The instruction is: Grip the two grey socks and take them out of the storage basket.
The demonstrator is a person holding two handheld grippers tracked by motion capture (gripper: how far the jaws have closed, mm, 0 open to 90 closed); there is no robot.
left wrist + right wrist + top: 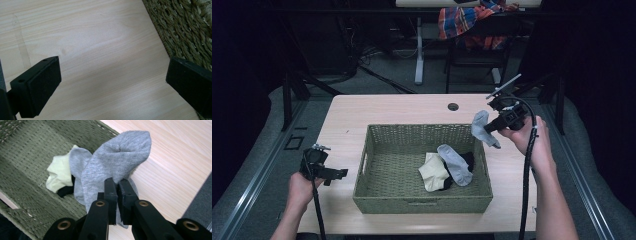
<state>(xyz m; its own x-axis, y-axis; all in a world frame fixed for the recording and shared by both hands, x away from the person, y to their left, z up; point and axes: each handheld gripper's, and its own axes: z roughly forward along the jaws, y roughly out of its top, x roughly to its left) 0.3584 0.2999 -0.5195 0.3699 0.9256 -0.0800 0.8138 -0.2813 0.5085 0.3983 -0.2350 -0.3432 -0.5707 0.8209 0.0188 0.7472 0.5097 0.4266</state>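
Pale wood table (387, 107) — dark room

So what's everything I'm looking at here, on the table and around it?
Woven basket: one, olive green, middle of the table.
Grey socks: two; one held above the basket's right rim, one lying in the basket.
Pale yellow sock: one, in the basket beside the lying grey one.
Black item: dark fabric partly under those socks; count unclear.
Table: one, light wood, with a round hole near the far edge.
Plaid cloth: one, red, blue and orange, on furniture behind.
Left gripper: black, open, over bare table left of the basket.
Right gripper: black, shut on the held sock.
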